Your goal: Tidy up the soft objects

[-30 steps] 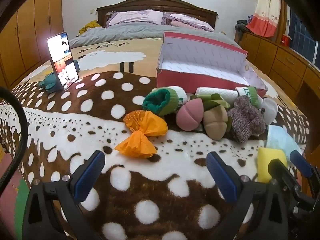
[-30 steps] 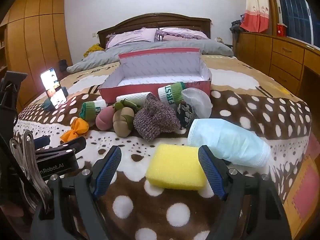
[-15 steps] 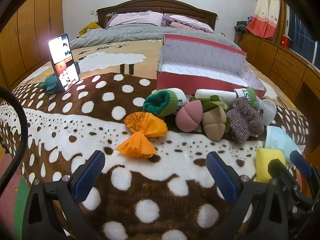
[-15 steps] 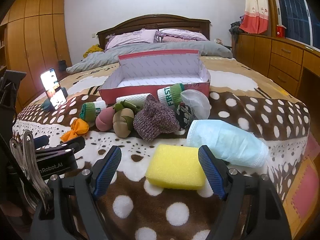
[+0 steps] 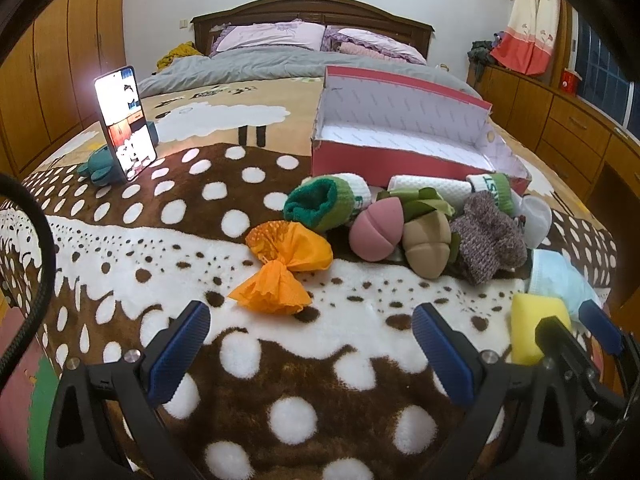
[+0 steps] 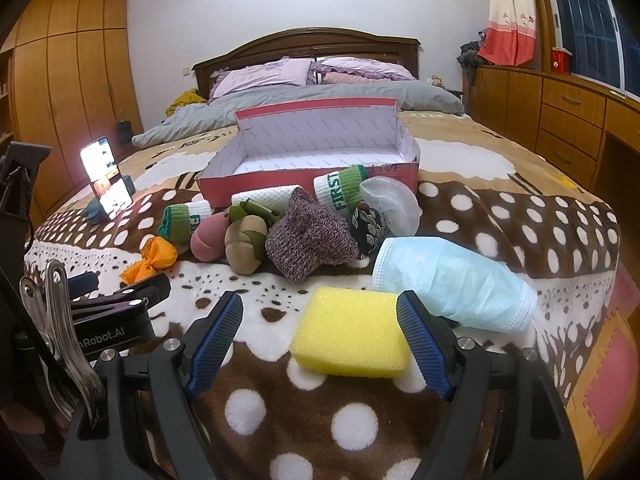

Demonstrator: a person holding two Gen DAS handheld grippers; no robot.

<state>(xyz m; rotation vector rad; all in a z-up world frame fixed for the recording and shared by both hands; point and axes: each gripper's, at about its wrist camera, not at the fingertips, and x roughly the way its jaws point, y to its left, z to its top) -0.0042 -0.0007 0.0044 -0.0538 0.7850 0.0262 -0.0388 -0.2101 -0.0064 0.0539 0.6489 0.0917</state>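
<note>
Soft objects lie in a row on the spotted blanket before an open red box [image 5: 404, 136] [image 6: 312, 152]: an orange cloth bundle [image 5: 282, 268] [image 6: 154, 258], green-white rolled socks [image 5: 324, 200], a pink pouch [image 5: 376, 230], a tan pouch [image 5: 426, 240], a purple knit piece [image 6: 308, 236], a blue face mask [image 6: 456, 280] and a yellow sponge [image 6: 350, 332] [image 5: 536, 324]. My left gripper [image 5: 312, 348] is open, low over the blanket just short of the orange bundle. My right gripper [image 6: 320, 340] is open, its right finger beside the sponge.
A lit phone [image 5: 124, 122] stands propped at the left on the bed beside a small green plush [image 5: 100, 166]. Pillows and a headboard [image 6: 304, 46] are at the far end. Wooden drawers [image 6: 568, 112] run along the right, wardrobes [image 6: 60, 100] on the left.
Both views have shifted slightly closer to the objects; the sponge sits a little nearer between my right fingers. Nothing has been grasped or moved.
</note>
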